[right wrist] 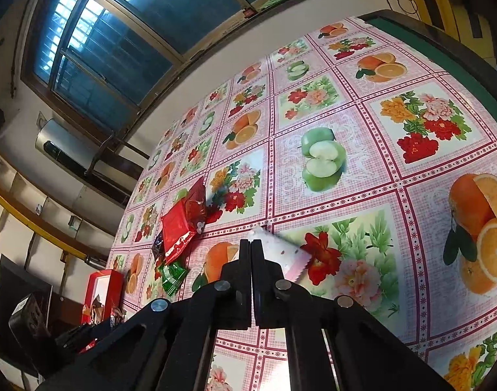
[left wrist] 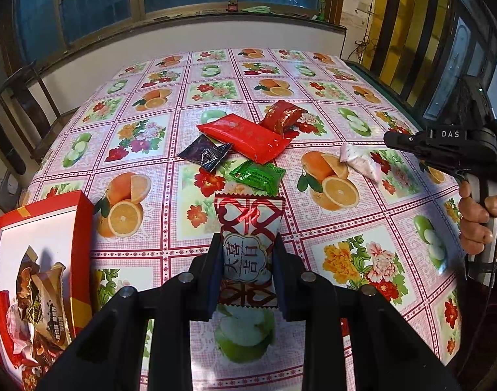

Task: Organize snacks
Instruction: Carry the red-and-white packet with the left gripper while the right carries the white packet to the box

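My left gripper [left wrist: 248, 244] is shut on a red-and-white snack packet [left wrist: 250, 228] with Chinese characters, held over the table. To its left stands an open red box [left wrist: 39, 260] holding several wrapped snacks. Ahead on the tablecloth lie a green packet [left wrist: 258, 176], a dark blue packet [left wrist: 204, 153], a large red packet [left wrist: 248, 137] and a red foil packet [left wrist: 282, 115]. My right gripper [right wrist: 251, 244] is shut and empty above the table, with a pale pink packet [right wrist: 281, 254] just beyond its tips. It also shows in the left wrist view [left wrist: 360, 161].
The table carries a pink fruit-and-flower tablecloth [left wrist: 346, 244]. The table's dark edge [right wrist: 444, 55] runs along the right. A wall with windows stands behind the table, and a chair [left wrist: 26, 110] stands at the far left.
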Demonstrator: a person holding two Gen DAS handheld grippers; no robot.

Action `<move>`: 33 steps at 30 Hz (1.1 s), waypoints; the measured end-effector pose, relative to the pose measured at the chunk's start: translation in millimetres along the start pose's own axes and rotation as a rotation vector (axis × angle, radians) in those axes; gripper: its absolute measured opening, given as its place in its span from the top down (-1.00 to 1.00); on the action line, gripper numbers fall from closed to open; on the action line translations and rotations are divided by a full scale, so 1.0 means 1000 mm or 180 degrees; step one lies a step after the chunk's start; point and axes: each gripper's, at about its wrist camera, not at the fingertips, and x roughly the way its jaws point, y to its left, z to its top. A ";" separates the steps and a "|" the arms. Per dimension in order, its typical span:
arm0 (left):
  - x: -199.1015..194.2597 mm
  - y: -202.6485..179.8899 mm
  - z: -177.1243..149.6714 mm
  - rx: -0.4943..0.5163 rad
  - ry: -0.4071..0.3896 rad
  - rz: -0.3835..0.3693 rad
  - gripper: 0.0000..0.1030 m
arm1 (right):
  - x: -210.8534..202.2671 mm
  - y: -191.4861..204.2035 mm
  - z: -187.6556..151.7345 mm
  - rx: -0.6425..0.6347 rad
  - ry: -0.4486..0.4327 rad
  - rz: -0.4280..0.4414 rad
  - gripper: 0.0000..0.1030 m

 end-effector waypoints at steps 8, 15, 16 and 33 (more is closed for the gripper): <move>-0.003 0.004 -0.012 -0.0038 0.0037 -0.0042 0.48 | 0.015 0.003 -0.001 -0.0216 0.0032 -0.0403 0.95; 0.000 -0.001 -0.016 -0.0029 0.0057 -0.0057 0.48 | 0.034 0.005 0.001 -0.0277 0.0116 -0.0197 -0.44; 0.001 -0.002 -0.017 -0.0035 0.0059 -0.0066 0.48 | 0.033 0.006 0.000 -0.0295 0.0064 -0.0226 -0.62; 0.001 -0.012 -0.020 -0.0029 0.0091 -0.0131 0.48 | 0.061 0.042 -0.024 -0.1309 0.0155 -0.1009 -0.37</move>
